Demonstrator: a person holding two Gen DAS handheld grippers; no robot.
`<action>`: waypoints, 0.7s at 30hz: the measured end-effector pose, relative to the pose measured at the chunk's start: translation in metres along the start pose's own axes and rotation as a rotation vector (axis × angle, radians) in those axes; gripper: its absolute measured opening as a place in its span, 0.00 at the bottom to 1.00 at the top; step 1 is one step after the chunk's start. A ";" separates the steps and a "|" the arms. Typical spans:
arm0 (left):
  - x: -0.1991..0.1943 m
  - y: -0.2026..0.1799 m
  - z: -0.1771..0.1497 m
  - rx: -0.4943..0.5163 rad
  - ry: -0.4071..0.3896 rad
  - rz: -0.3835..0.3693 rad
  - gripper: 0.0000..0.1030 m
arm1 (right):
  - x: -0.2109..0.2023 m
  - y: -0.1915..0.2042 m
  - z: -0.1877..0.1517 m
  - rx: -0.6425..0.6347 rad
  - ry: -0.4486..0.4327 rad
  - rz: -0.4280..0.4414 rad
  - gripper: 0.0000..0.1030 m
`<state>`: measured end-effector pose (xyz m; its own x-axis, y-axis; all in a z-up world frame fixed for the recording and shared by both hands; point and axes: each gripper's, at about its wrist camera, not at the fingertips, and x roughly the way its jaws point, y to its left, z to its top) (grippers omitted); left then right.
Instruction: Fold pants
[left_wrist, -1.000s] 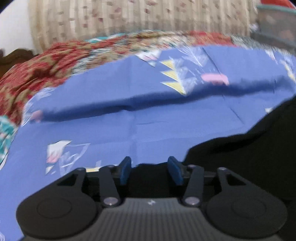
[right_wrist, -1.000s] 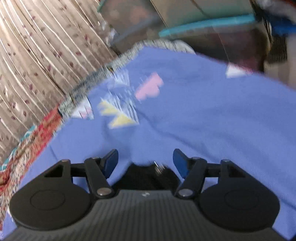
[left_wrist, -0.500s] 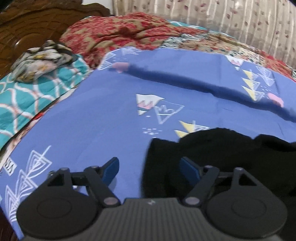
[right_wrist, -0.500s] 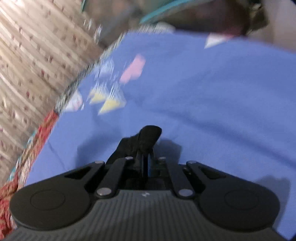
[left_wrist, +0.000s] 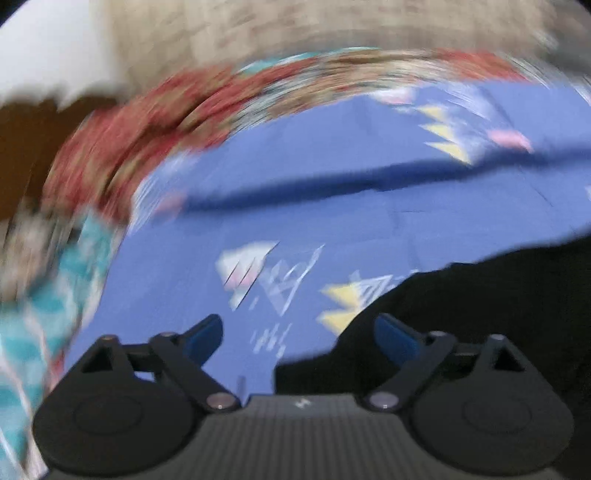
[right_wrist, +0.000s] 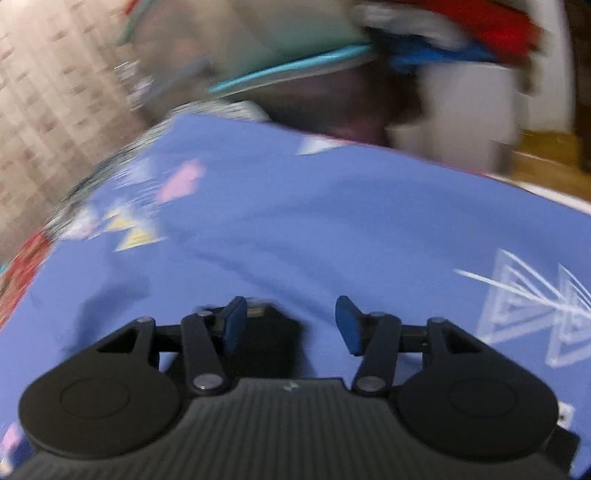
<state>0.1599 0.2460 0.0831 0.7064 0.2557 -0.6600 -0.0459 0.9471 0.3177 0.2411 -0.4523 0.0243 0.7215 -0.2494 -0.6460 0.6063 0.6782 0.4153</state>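
Note:
Black pants (left_wrist: 491, 310) lie on a blue patterned sheet (left_wrist: 332, 210), filling the lower right of the blurred left wrist view. My left gripper (left_wrist: 297, 334) is open; its right fingertip is over the pants' edge, its left one over bare sheet. In the right wrist view a corner of the black pants (right_wrist: 277, 339) shows between and below the jaws, near the left fingertip. My right gripper (right_wrist: 291, 323) is open and holds nothing.
A red patterned blanket (left_wrist: 155, 122) and teal cloth (left_wrist: 48, 314) border the sheet on the left. A curtain (right_wrist: 48, 92) hangs behind the bed. A clear bin with a teal rim (right_wrist: 295, 70) and stacked clothes (right_wrist: 461, 26) stand beyond the sheet's far edge (right_wrist: 369, 147).
My right gripper, shut on a pants corner half a second ago, has opened and let it go. My left gripper stays open and has swung right; both views are blurred by motion.

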 end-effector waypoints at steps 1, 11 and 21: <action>0.004 -0.009 0.005 0.057 -0.007 -0.020 0.91 | 0.002 0.014 0.002 -0.023 0.024 0.037 0.55; 0.053 -0.083 -0.006 0.399 0.026 -0.076 0.79 | 0.102 0.099 -0.012 -0.148 0.267 -0.050 0.63; 0.033 -0.086 0.000 0.360 -0.022 0.026 0.09 | 0.089 0.066 -0.008 -0.052 0.211 -0.042 0.07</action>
<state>0.1865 0.1730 0.0341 0.7235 0.2709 -0.6349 0.1848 0.8102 0.5563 0.3421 -0.4241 -0.0111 0.6063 -0.1315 -0.7843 0.6127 0.7060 0.3552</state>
